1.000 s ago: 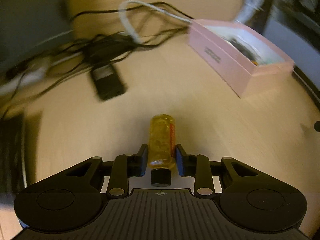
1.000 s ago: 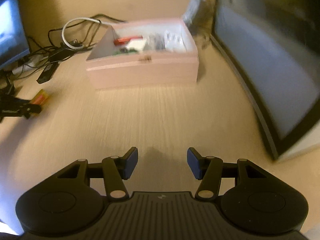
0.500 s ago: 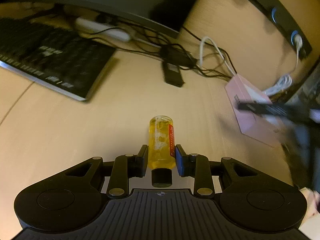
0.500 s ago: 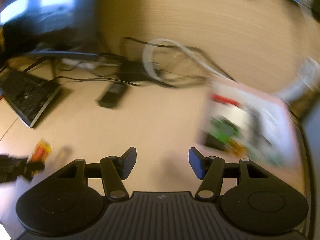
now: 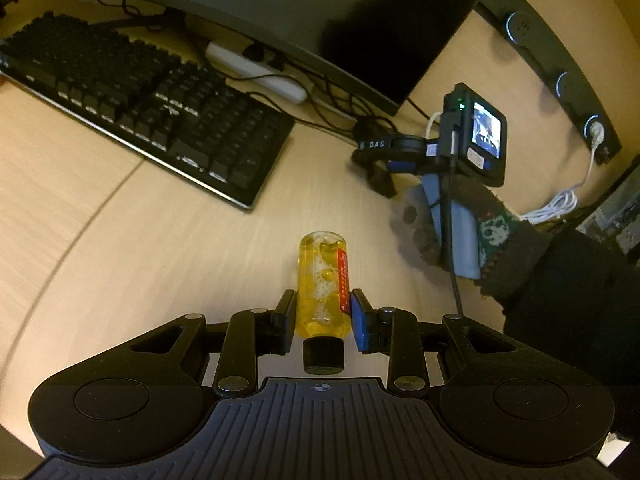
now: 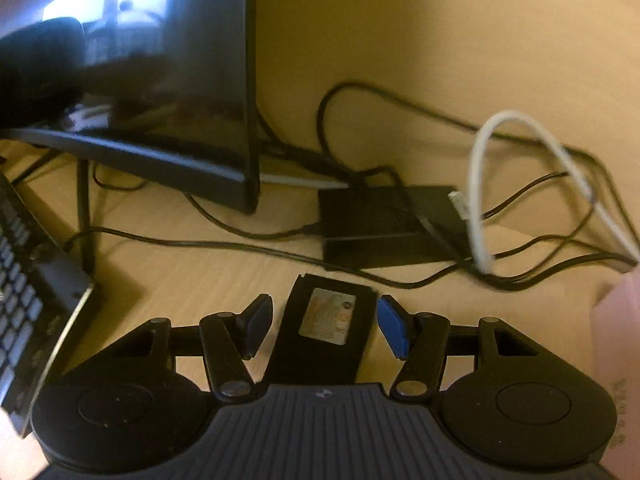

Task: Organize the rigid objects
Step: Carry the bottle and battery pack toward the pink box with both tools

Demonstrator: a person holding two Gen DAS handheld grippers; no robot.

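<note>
Lying between right tool's pads: battery

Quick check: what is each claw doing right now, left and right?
Left claw: shut on the yellow bottle.
Right claw: opening, pads clear of the black device lying between them.

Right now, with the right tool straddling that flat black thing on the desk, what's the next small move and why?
Probably close the right tool on the black device. It lies flat on the desk between the blue pads, which stand clear of its sides and are opening. The left tool is already shut on the yellow bottle, so this pickup falls to the right one.
</note>
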